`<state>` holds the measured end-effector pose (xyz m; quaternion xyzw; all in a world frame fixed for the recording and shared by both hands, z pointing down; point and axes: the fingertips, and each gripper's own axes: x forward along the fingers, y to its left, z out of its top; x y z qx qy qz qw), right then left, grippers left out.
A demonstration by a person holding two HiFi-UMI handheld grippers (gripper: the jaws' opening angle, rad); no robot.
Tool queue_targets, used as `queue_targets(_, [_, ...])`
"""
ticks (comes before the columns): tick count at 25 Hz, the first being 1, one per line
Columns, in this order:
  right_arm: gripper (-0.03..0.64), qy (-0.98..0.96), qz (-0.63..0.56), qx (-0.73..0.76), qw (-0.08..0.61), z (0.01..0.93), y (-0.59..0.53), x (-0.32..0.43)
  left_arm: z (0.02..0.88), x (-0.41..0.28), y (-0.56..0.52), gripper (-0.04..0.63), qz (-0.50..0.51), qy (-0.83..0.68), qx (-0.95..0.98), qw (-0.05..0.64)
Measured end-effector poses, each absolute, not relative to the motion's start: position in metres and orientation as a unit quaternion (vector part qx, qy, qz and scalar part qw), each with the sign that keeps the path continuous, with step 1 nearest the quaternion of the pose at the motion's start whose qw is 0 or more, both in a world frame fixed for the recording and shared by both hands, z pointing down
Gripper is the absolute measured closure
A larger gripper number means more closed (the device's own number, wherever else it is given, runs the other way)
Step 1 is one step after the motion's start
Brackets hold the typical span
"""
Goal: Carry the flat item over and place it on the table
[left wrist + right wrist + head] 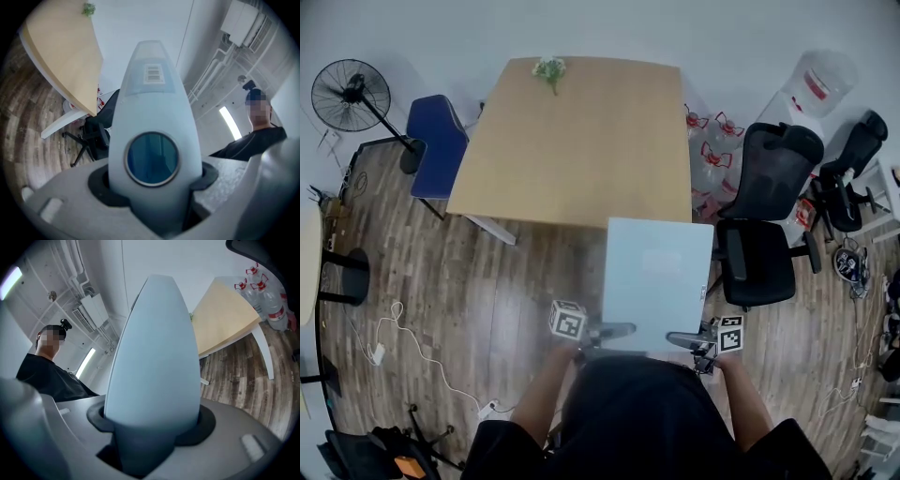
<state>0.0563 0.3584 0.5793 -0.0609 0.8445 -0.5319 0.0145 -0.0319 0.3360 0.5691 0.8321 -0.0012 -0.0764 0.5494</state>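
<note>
Between the left tongs (609, 331) and the right tongs (690, 338), the pale blue flat panel (657, 279) is held out over the wood floor (487, 300), each pair clenched on its near edge. Carrying it well probably means keeping both grips even so the panel rides flat, then setting its far edge down first. Ahead of the tongs, the tan surface (572, 141) carries a small plant (549, 68) at its far edge. Black office chairs (764, 220) crowd beyond the right tongs, with a blue chair (436, 141) and a fan (352, 94) beyond the left.
</note>
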Motion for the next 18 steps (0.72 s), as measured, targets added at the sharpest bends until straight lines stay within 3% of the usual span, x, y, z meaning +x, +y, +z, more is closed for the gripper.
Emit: queue_targets(18, [0.321,0.833,-0.547,-0.084,0.024,0.591,0.253,0.022,0.586,-0.069,0.222,0.268,-0.07,-0.026,0.828,0.555])
